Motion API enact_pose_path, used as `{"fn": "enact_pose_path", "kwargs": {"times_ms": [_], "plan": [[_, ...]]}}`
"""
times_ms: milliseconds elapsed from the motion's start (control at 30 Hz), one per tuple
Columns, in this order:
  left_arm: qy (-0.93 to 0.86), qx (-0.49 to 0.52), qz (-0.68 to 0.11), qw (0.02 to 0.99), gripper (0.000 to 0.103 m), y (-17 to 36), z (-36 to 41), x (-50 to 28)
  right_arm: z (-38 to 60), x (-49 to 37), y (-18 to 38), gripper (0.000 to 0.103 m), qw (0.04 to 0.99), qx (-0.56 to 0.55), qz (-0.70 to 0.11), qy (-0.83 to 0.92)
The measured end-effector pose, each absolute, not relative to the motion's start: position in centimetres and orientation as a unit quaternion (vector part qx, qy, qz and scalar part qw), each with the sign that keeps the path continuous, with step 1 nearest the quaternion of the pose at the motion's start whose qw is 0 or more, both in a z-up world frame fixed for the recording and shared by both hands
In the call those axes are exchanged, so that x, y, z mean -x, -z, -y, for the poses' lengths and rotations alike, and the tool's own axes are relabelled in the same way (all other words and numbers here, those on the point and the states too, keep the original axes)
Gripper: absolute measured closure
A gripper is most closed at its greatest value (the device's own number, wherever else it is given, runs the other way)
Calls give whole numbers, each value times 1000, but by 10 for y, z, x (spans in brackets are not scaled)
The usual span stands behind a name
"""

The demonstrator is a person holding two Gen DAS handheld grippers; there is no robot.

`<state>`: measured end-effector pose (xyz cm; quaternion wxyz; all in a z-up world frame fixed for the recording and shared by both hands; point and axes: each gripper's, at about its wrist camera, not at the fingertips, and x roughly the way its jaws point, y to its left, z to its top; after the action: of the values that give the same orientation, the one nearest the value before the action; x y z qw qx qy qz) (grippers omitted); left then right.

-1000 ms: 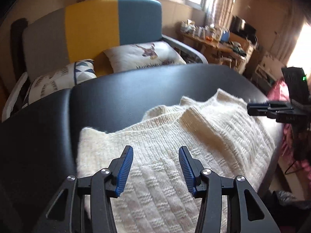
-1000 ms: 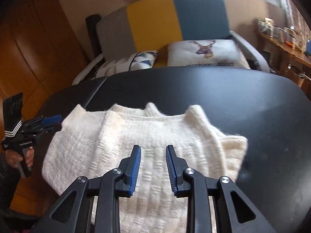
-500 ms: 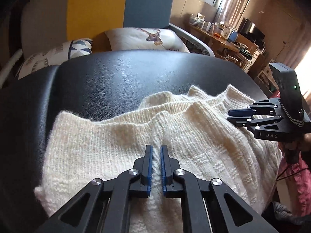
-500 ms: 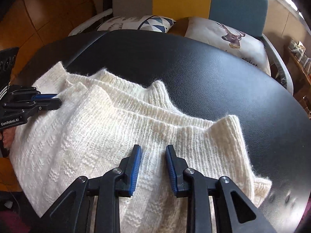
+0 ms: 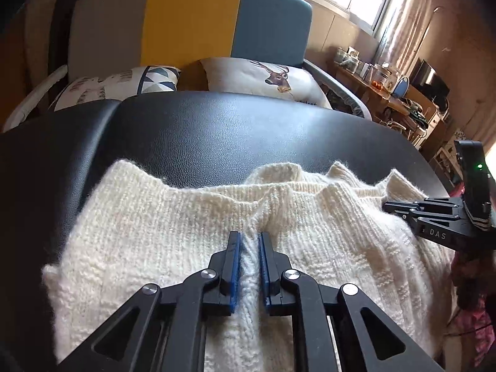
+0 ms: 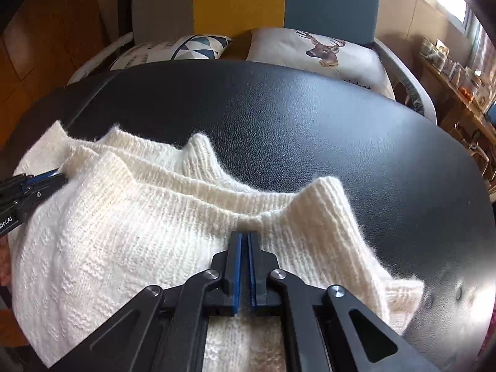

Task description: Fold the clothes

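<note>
Your left gripper (image 5: 248, 238) is opening, its fingers still pinching the fluffy cream knitted sweater (image 5: 161, 235) on the black leather desk (image 5: 217, 133). Your right gripper (image 6: 244, 238) pinches it tight too.

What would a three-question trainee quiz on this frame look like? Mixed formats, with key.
1. True or false: the cream sweater is hanging on a clothes hanger.
2. Multiple choice: the cushion behind the black table shows A) a deer, B) a cat, C) a boat.
3. Short answer: which gripper has a thick ridge of knit showing between its pads?

Key:
1. False. It lies on the black table.
2. A.
3. The left gripper. Its jaws are opening slightly with the ridge between them. The right gripper is shut at a pucker near the cream sweater's far edge.
</note>
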<state>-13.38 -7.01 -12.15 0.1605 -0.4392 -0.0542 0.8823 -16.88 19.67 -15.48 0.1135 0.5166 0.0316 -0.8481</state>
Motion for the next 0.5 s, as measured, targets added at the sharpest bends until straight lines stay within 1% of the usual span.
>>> {"fn": "enact_pose_path", "kwargs": {"times_ms": [33, 67, 133, 167, 233, 300, 400, 433, 500], "plan": [[-883, 437, 53, 162, 87, 117, 73, 132, -201, 171, 152, 97, 120, -518, -13, 847], [-885, 433, 55, 161, 85, 112, 76, 130, -205, 172, 149, 88, 129, -517, 7, 846], [-891, 422, 53, 162, 79, 101, 83, 126, -210, 170, 134, 78, 163, -496, 55, 851], [-893, 415, 50, 164, 77, 95, 87, 125, -209, 168, 127, 78, 181, -486, 72, 852], [-900, 403, 38, 159, 61, 87, 93, 125, -200, 168, 119, 77, 206, -487, 70, 846], [-903, 405, 10, 145, 56, 88, 96, 133, -187, 171, 121, 77, 214, -501, 58, 836], [-884, 443, -33, 145, 56, 104, 96, 146, -168, 174, 130, 77, 218, -523, 37, 823], [-880, 450, -47, 146, 56, 111, 94, 147, -162, 175, 135, 75, 213, -526, 19, 823], [-876, 454, -64, 149, 56, 119, 91, 146, -149, 177, 146, 74, 201, -532, -19, 822]]}}
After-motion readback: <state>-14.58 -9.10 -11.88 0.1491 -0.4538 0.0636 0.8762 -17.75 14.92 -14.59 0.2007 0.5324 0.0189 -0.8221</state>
